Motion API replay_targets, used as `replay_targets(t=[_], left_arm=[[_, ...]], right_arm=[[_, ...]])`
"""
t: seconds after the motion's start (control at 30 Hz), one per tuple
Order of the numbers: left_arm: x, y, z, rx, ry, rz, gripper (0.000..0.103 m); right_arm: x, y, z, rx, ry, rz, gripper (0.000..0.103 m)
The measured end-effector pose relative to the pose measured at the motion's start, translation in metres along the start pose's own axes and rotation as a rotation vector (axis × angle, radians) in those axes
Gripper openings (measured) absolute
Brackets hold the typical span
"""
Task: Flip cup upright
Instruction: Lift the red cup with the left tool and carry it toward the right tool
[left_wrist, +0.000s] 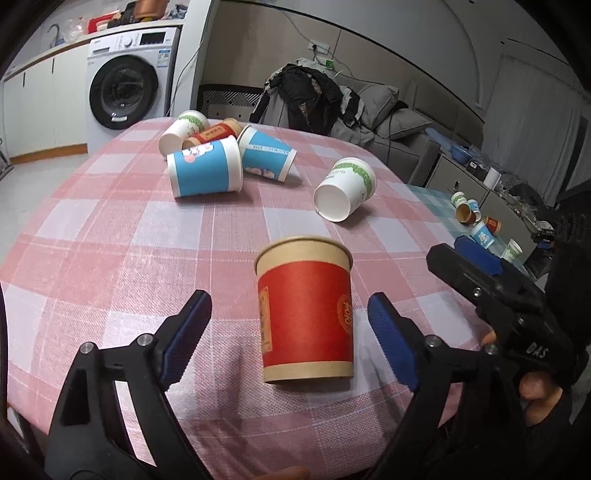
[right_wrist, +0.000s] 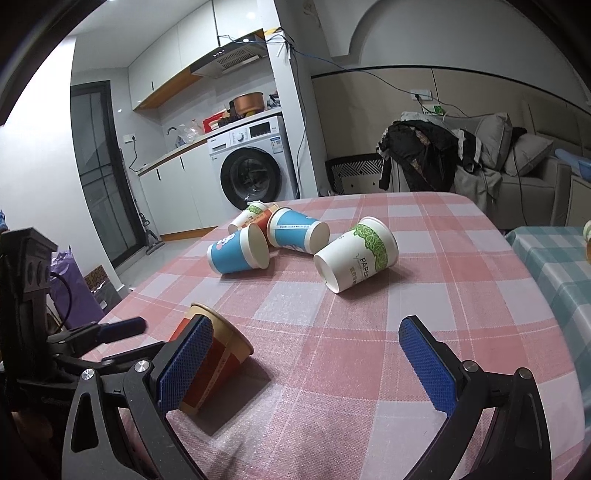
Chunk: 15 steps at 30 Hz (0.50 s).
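A red and tan paper cup (left_wrist: 304, 314) stands upright on the pink checked tablecloth (left_wrist: 110, 229), between the spread fingers of my left gripper (left_wrist: 291, 314), which is open and not touching it. In the right wrist view the same cup (right_wrist: 214, 354) sits partly behind the left pad of my right gripper (right_wrist: 306, 350), which is open and empty. The right gripper also shows in the left wrist view (left_wrist: 465, 258) to the right of the cup. A white and green cup (left_wrist: 345, 190) lies on its side further back.
A pile of cups lies on its side at the far left of the table: two blue cups (left_wrist: 205, 170), a white one (left_wrist: 183, 131) and a red one (left_wrist: 214, 133). A teal-clothed table (left_wrist: 476, 218) with more cups stands at the right. A washing machine (left_wrist: 125, 79) is behind.
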<state>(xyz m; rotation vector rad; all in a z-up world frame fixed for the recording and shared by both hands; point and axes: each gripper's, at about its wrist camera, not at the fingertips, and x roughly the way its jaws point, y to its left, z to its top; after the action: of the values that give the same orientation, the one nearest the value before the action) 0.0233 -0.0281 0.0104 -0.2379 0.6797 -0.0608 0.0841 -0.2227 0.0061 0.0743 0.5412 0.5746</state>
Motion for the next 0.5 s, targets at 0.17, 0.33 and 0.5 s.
replay_targets(t=[0.17, 0.33, 0.5], left_arm=[[-0.013, 0.005, 0.002, 0.054, -0.057, 0.033, 0.102], [-0.022, 0.020, 0.006, 0.071, -0.103, 0.065, 0.102], [-0.027, 0.039, 0.009, 0.046, -0.120, 0.078, 0.102]], right_arm=[[0.002, 0.006, 0.002, -0.003, 0.021, 0.005, 0.103], [0.006, 0.018, 0.004, -0.012, 0.062, 0.041, 0.103], [0.018, 0.030, 0.005, -0.003, 0.100, 0.047, 0.103]])
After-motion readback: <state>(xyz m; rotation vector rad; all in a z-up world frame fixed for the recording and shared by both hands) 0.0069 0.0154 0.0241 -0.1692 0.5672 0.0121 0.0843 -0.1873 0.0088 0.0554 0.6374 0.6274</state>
